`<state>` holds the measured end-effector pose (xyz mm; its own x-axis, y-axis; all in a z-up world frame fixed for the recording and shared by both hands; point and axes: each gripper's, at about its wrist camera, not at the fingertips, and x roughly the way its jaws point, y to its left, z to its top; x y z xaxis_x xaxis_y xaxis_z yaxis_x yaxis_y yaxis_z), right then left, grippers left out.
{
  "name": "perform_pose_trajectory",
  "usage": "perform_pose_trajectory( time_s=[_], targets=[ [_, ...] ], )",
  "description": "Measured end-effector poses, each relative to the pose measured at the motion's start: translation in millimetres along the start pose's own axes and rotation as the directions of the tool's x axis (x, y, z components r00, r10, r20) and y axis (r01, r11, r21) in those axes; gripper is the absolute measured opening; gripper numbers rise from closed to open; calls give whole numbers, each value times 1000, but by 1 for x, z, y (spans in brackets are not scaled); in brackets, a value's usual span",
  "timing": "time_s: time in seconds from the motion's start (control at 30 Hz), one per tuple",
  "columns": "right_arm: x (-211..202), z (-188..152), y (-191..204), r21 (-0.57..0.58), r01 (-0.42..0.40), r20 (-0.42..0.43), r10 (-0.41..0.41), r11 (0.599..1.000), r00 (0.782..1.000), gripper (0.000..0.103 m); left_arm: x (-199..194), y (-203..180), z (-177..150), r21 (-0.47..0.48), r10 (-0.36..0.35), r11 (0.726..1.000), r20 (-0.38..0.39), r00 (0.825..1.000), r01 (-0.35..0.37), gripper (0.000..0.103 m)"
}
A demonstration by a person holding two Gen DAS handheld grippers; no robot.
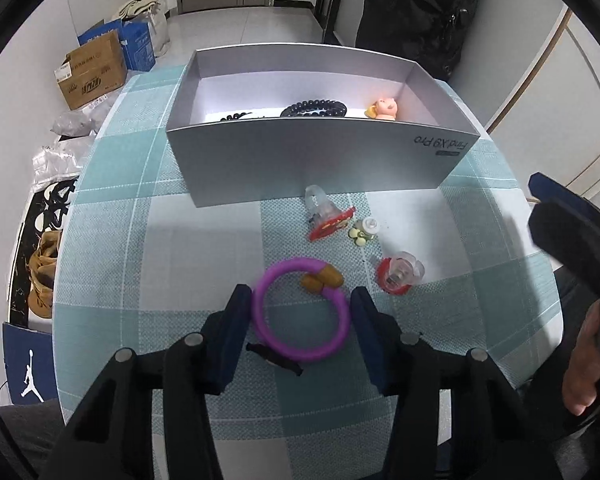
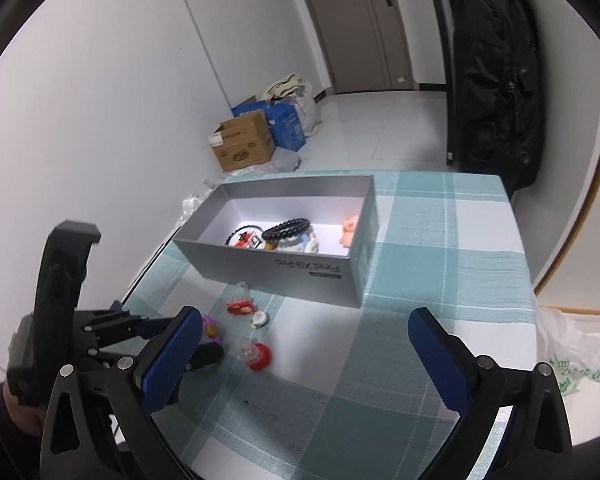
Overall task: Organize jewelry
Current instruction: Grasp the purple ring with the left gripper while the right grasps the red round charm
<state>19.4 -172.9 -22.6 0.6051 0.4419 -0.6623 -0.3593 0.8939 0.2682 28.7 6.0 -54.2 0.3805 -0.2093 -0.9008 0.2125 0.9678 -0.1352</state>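
Note:
A grey open box [image 1: 312, 160] [image 2: 268, 268] stands on the checked tablecloth, holding a black bead bracelet [image 1: 314, 109] [image 2: 286, 229], other beads and a small pink figure [image 1: 384, 109] [image 2: 349, 229]. A purple ring bracelet [image 1: 300, 314] with an orange charm lies flat between the fingers of my left gripper [image 1: 298, 312], which is open around it. In front of the box lie a clear-and-red piece [image 1: 328, 216] [image 2: 240, 302], a small green-white charm [image 1: 364, 232] [image 2: 259, 320] and a red-clear ring piece [image 1: 400, 274] [image 2: 256, 354]. My right gripper [image 2: 304, 344] is open and empty above the cloth.
The table edge [image 2: 536, 320] runs along the right, with a plastic bag [image 2: 572, 356] beyond it. Cardboard and blue boxes [image 1: 96, 68] [image 2: 248, 140] sit on the floor at the left. A black bag [image 2: 496, 76] hangs behind the table.

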Motion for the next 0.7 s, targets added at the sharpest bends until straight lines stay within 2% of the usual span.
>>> perform_pose_trajectory(
  time_s=[0.3, 0.4, 0.47, 0.57, 0.67, 0.7],
  targets=[
    [12, -8, 9, -43, -8, -54, 6, 999, 999, 102, -9, 18, 8, -86, -58, 994, 35, 998, 61, 44],
    [18, -10, 12, -55, -29, -83, 24, 998, 996, 91, -11, 22, 11, -122, -74, 989, 52, 996, 80, 44],
    [24, -13, 15, -68, -41, -116, 33, 997, 993, 88, -15, 26, 14, -141, -86, 985, 75, 993, 96, 44],
    [33, -18, 22, -86, -90, -168, 75, 992, 983, 79, -24, 30, 15, -168, -98, 979, 120, 988, 118, 44],
    [40, -20, 27, -97, -112, -194, 92, 989, 977, 76, -27, 38, 15, -200, -182, 957, 147, 972, 209, 44],
    [42, -21, 27, -98, -114, -199, 93, 989, 976, 74, -30, 38, 15, -203, -178, 956, 162, 970, 210, 44]
  ],
)
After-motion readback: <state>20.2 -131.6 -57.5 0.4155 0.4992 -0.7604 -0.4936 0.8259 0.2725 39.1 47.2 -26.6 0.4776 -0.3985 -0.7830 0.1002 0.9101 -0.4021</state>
